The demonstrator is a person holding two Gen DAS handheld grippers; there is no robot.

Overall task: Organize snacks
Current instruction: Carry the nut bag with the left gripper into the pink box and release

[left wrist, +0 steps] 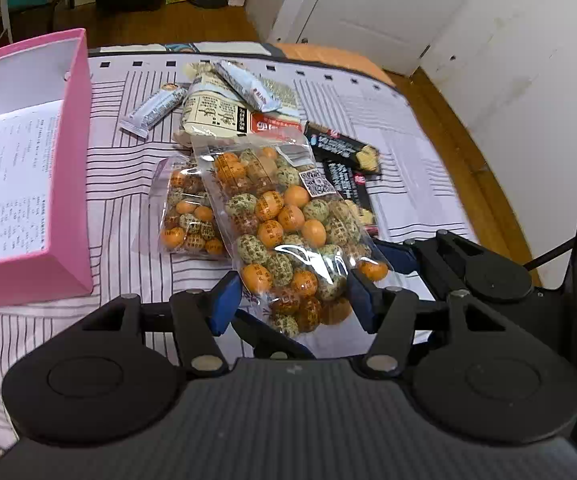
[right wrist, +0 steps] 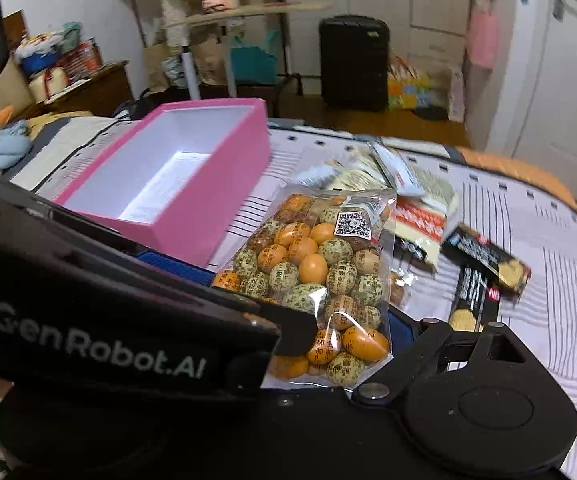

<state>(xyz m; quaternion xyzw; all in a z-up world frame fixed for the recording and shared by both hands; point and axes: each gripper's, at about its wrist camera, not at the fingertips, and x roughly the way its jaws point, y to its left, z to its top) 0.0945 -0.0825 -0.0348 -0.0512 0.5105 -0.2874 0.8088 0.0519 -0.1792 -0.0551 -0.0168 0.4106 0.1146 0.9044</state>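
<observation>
A clear bag of orange and green wrapped candies point(left wrist: 284, 224) is lifted above the striped bed cover, with both grippers closed on its lower end. My left gripper point(left wrist: 294, 296) pinches it between its blue pads. My right gripper point(right wrist: 328, 312) also grips the same bag point(right wrist: 320, 272), and the left gripper's body hides its left finger. A second, smaller candy bag point(left wrist: 188, 212) lies on the cover beneath. An open pink box point(left wrist: 68, 160) with a printed sheet inside stands to the left; it also shows in the right wrist view point(right wrist: 216, 184).
More snacks lie behind on the cover: blue-white bars point(left wrist: 156, 110), a cream packet point(left wrist: 216, 112), a red-label packet point(left wrist: 276, 124), black cracker packs point(left wrist: 344, 148). Wooden floor and a white door point(left wrist: 388, 8) are to the right. A black suitcase point(right wrist: 354, 62) stands beyond the bed.
</observation>
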